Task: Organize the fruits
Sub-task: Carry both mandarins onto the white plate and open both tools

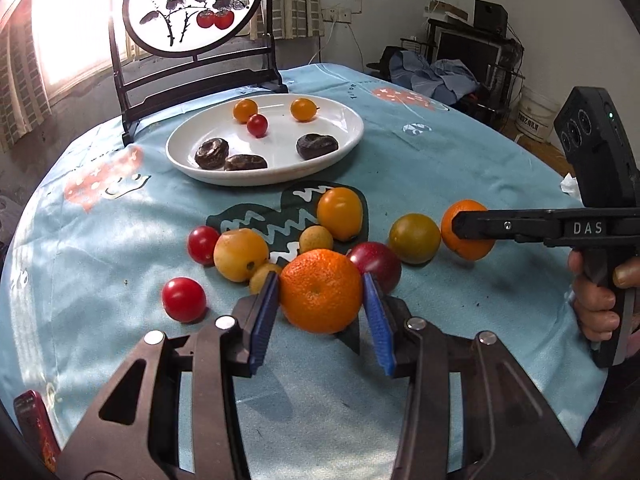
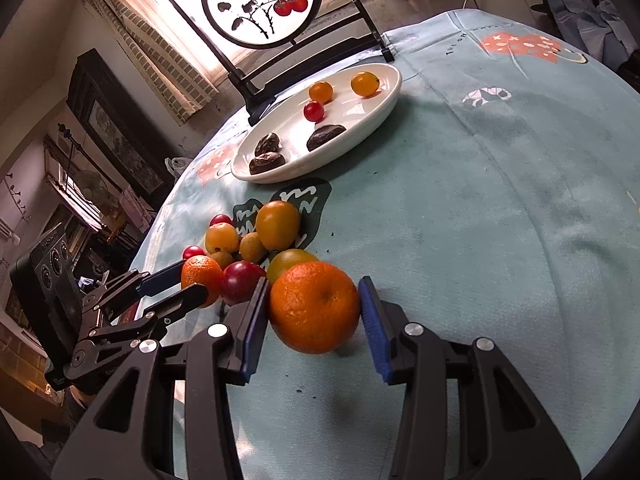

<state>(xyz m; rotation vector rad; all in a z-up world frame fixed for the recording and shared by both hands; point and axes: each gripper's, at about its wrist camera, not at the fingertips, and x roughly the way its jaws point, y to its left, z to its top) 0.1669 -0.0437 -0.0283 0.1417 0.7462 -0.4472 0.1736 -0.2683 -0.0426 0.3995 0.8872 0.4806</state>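
Your left gripper (image 1: pixel 321 294) clamps its blue pads on an orange (image 1: pixel 321 291) at the near edge of the fruit cluster, on the side of the cluster away from the white plate (image 1: pixel 352 136). Your right gripper (image 2: pixel 314 308) closes on a second orange (image 2: pixel 315 307), held just past the green-yellow tomato (image 2: pixel 290 260) at the end of the same cluster; in the left wrist view that orange (image 1: pixel 469 236) sits between the black fingers with its shadow on the cloth beneath, apparently lifted clear of the desk (image 1: pixel 460 160).

Between the two oranges and the plate lie the loose fruits: a dark red plum (image 1: pixel 380 262) touching the left gripper's orange, a large yellow tomato (image 1: pixel 340 213), a pale apricot-like fruit (image 1: pixel 239 254), two small tan round fruits (image 1: pixel 316 239) and two red cherry tomatoes (image 1: pixel 184 299).

The plate, beyond the cluster on the blue patterned cloth, carries two orange cherry tomatoes (image 1: pixel 245 110), one red one (image 1: pixel 257 125) and three dark wrinkled pieces (image 1: pixel 212 153). A painted round screen (image 1: pixel 192 4) on a dark stand rises just behind the plate. Your hand (image 1: pixel 596 304) grips the right tool's handle, well to the right of the plate.
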